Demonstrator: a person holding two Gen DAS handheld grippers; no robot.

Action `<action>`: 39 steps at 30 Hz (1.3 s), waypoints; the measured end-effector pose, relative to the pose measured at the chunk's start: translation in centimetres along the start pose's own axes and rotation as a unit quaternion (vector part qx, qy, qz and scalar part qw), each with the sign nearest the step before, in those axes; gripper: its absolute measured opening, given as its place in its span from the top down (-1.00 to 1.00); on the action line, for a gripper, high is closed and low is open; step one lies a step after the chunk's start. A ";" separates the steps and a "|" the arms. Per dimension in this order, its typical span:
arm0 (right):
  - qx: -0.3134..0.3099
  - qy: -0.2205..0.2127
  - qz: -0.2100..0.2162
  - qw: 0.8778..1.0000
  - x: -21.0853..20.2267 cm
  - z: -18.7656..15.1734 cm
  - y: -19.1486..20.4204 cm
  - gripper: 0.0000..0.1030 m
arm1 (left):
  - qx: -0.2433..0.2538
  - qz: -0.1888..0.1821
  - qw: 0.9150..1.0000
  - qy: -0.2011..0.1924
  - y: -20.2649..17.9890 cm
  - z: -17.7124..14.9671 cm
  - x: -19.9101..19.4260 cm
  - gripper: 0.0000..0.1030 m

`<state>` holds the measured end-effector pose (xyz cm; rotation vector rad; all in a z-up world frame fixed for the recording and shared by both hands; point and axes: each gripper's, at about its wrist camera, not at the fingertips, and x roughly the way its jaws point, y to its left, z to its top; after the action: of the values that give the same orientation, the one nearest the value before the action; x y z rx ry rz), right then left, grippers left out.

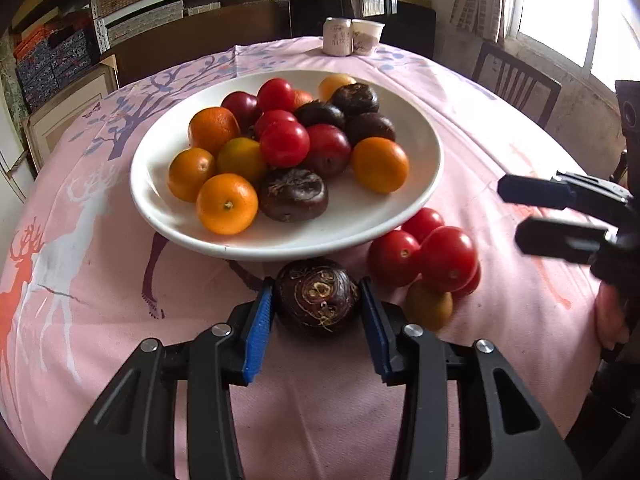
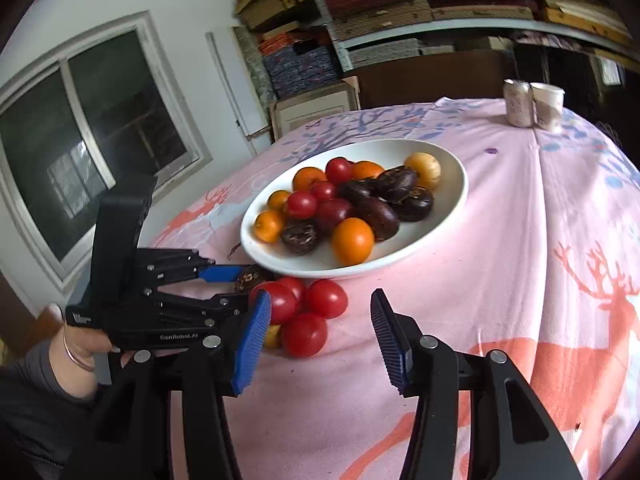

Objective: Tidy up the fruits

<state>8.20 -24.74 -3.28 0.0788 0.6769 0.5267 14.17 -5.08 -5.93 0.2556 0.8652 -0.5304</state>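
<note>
The left gripper (image 2: 236,284) has white letters on its black side, reading "GenRobot.AI". A small white logo is showing near its handle too, but it is too tiny to read. The two cups (image 1: 352,36) at the far end of the table have dark marks on them that I cannot read.

The left gripper is sitting around a dark brown water chestnut (image 1: 318,300) on the table, just in front of the plate (image 1: 160,160). This chestnut is round and bumpy, with a rough ring pattern on top. The blue pads (image 1: 258,328) are ridged like little combs. They are standing right at the chestnut's sides, but I cannot tell if they are squeezing it.

The right gripper (image 2: 320,336) is hanging open with nothing between its ridged blue pads. It is pointing at a small pile of smooth, shiny red tomatoes (image 2: 304,312) lying on the cloth just beside the plate. A yellow-brown fruit (image 1: 430,306) is peeking out under them.

The plate is white, smooth, round and shallow. It is holding shiny red tomatoes, dimpled oranges (image 1: 226,204) and more dark, wrinkly chestnuts.

The tablecloth (image 2: 520,240) is soft pink fabric with orange deer, a white deer and purple trees printed on it.

A hand (image 2: 80,340) in a grey sleeve, wearing a thin bracelet, is holding the left gripper.
</note>
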 end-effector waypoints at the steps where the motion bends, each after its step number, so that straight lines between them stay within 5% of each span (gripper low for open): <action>1: -0.021 0.005 -0.008 1.000 0.3 -0.1 0.8 -0.01 | -0.004 0.000 1.000 -0.003 0.0 -0.1 -0.1 0.21; 9: -0.043 0.037 -0.010 0.998 2.6 0.8 3.3 -0.01 | -0.033 0.020 0.999 -0.022 0.3 -0.7 -1.6 0.20; 12: -0.049 0.060 -0.023 0.997 3.8 0.7 4.0 0.37 | -0.043 0.018 0.999 -0.023 0.7 -1.1 -2.0 0.20; 20: 0.020 -0.001 0.011 1.000 0.4 1.9 1.4 0.41 | -0.072 0.006 0.995 -0.062 1.9 -1.2 -4.3 0.20; 27: 0.061 -0.016 -0.009 0.998 0.8 7.4 -2.6 0.41 | -0.043 0.009 0.995 -0.092 1.9 4.7 -4.5 0.20; 35: 0.082 0.000 -0.040 0.996 5.8 12.2 -5.5 0.37 | -0.056 0.013 0.996 -0.065 4.0 10.6 0.6 0.18; 39: 0.093 0.000 -0.052 0.994 6.2 12.2 -5.9 0.12 | -0.081 0.014 0.994 -0.074 5.2 10.9 0.6 -0.26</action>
<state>22.38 -25.59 1.30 0.2168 0.7240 0.3638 24.38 -5.51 0.47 0.0778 0.7544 -0.4446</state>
